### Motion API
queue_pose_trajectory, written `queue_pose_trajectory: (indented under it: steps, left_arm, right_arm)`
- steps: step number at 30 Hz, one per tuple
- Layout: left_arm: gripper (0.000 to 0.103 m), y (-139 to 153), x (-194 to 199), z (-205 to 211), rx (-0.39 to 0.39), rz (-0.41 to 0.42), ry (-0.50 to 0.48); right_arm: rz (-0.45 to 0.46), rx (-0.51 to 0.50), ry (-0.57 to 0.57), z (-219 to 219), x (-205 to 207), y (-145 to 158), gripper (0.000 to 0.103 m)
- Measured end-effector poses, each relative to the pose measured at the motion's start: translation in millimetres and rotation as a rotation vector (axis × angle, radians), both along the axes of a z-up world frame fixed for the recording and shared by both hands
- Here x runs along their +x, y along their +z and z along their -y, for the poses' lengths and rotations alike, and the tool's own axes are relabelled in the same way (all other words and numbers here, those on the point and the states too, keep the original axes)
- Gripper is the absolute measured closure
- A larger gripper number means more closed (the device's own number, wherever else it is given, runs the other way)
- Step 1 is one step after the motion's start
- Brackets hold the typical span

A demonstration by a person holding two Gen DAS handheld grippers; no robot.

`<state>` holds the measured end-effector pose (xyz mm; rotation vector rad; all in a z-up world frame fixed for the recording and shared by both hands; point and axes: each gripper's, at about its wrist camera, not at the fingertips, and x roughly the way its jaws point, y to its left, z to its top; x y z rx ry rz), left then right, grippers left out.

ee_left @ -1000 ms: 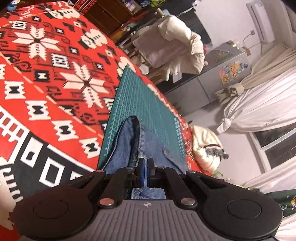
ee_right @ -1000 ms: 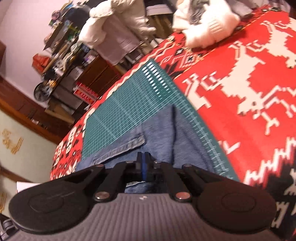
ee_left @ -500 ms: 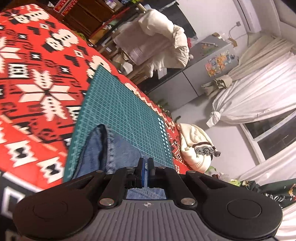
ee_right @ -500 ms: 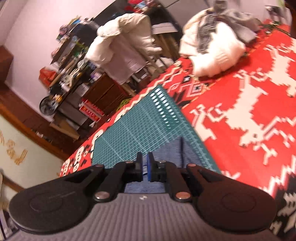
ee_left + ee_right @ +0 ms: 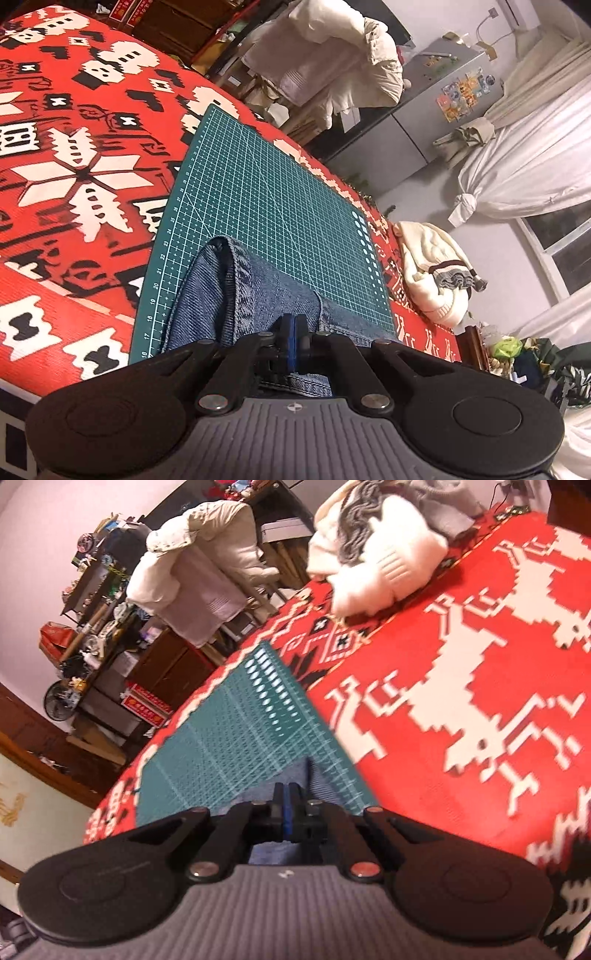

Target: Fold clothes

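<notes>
Left gripper [image 5: 291, 334]: jaws closed together on a fold of the blue jeans [image 5: 236, 295]. The denim passes between the jaws and reappears beneath them at 6 o'clock. In the left wrist view, the jeans lie on the near end of the green cutting mat [image 5: 266, 192], with a stitched hem curving from 11 o'clock of the jaws down toward them. The mat extends away toward 12 o'clock over the red patterned cloth [image 5: 74, 155] that covers the surface.

Right gripper [image 5: 286, 808]: jaws closed together, with pale blue denim [image 5: 314, 786] visible directly ahead of and beneath them; the fabric is gripped at its edge. In the right wrist view, only a small triangle of the jeans shows, resting on the near right corner of the mat [image 5: 229, 746]. This view is motion-blurred.

A white knitted garment [image 5: 384, 565] lies on the red cloth [image 5: 480, 686] at 1 o'clock, well apart from the mat. The same cream garment [image 5: 432, 273] appears at 3 o'clock in the left wrist view.
</notes>
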<state>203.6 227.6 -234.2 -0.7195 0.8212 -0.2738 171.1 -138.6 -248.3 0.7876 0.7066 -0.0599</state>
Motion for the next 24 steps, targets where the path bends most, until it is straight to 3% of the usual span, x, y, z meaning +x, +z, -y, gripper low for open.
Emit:
queue_pose_trajectory:
  steps: [6,11,15,24]
  left_arm:
    - [0.102,2,-1,-5,0.003,0.005,0.027]
    - [0.102,-2,0,-11,-0.022,-0.003,0.051]
    - [0.101,-1,0,-12,-0.011,-0.016,0.063]
    - [0.100,-8,-12,-20,-0.053,-0.035,0.124]
  right_arm:
    - [0.022,-0.008,-0.059,5,-4,8,0.098]
    - [0.087,0.068,0.013,-2,1,13,0.096]
    - [0.064,0.039,0.067,-14,8,8,0.102]
    - [0.002,-0.003,-0.021,1,4,-4,0.103]
